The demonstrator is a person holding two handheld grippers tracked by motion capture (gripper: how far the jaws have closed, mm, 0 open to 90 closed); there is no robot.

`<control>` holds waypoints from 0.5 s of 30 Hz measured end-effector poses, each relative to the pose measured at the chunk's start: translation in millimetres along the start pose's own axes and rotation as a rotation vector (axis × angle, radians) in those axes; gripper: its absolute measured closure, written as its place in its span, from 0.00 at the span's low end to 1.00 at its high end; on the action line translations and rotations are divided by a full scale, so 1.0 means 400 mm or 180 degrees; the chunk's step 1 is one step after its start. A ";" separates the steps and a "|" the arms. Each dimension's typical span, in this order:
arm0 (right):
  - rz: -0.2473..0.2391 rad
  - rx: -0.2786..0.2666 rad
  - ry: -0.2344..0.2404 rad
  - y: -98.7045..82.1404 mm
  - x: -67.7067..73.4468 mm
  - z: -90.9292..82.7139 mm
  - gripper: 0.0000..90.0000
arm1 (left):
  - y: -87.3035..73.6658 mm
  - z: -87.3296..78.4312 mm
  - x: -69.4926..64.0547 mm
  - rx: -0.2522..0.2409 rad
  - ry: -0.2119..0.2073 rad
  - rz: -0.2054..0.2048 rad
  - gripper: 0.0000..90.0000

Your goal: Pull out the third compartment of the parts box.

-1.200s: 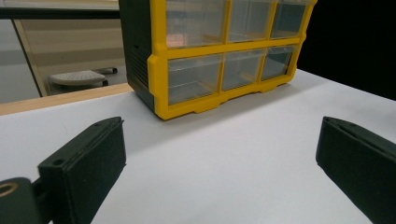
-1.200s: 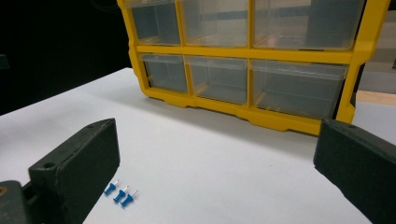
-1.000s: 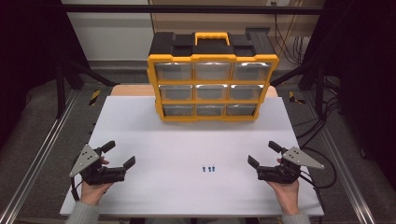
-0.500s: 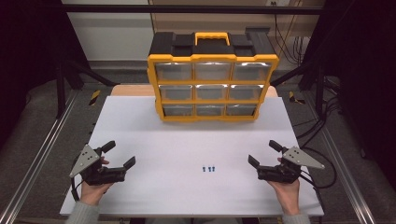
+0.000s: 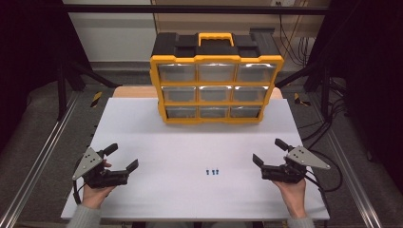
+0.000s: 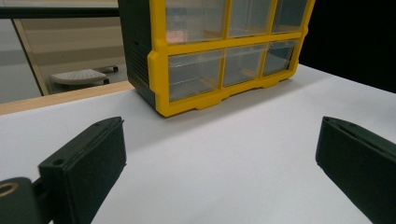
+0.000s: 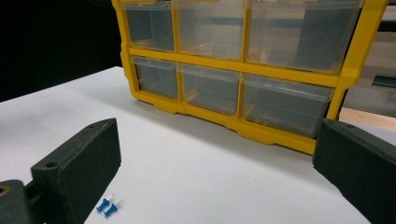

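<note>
Two claws low on the white bench (image 5: 142, 128) in the high view: left claw (image 5: 121, 157) near the left front corner, jaws spread wide with nothing between them; right claw (image 5: 269, 152) near the right front corner, jaws likewise spread and empty. Held from below by a left hand (image 5: 95, 194) and a right hand (image 5: 292, 192). Between the claws, a little nearer the right one, three small blue pins (image 5: 212, 172) side by side on the bare bench, touching neither claw. Well behind, at the far middle of the bench, a yellow and black drawer cabinet (image 5: 216, 80) standing upright, nine clear drawers in three rows, all pushed in, yellow handle on top.

In the left gripper view, left claw (image 6: 224, 154) open, black pads at either edge, plain white bench (image 6: 233, 158) in the gap. Beyond, the cabinet (image 6: 219, 56) seen from its left corner, lower drawers clear.

In the right gripper view, right claw (image 7: 215, 158) open too, pads far apart. Blue pins (image 7: 107, 206) lying on the bench (image 7: 210, 177) just beside the left pad, two plainly seen, untouched. Cabinet (image 7: 243, 70) ahead, drawers shut.
</note>
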State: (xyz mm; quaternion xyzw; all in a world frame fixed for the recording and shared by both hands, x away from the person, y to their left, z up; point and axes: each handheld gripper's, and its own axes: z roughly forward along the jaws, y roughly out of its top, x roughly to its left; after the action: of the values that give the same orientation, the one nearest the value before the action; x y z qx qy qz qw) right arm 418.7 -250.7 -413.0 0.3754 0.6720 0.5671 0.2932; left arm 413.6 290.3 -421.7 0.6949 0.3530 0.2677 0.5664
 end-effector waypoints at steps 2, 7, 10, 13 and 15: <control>-0.0027 0.0017 -0.0009 0.004 0.002 0.003 0.02 | 0.000 0.000 0.000 0.0000 -0.0002 0.0002 0.01; -0.0116 0.0028 -0.0060 0.011 0.003 0.014 0.02 | -0.001 0.002 0.001 0.0012 -0.0002 0.0010 0.01; -0.0174 0.0012 -0.0093 0.019 0.001 0.018 0.03 | -0.001 0.002 0.001 0.0014 -0.0004 0.0017 0.02; -0.0224 0.0004 -0.0143 0.029 0.002 0.020 0.03 | -0.002 0.003 0.001 0.0018 -0.0001 0.0016 0.02; -0.0276 -0.0006 -0.0162 0.035 0.002 0.022 0.03 | -0.002 0.003 0.002 0.0021 -0.0004 0.0018 0.02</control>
State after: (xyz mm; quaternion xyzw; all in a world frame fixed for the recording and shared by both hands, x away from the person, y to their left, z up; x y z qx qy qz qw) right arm 427.9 -244.2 -400.7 0.3600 0.6794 0.5448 0.3347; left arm 414.9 290.1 -422.8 0.6980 0.3516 0.2677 0.5635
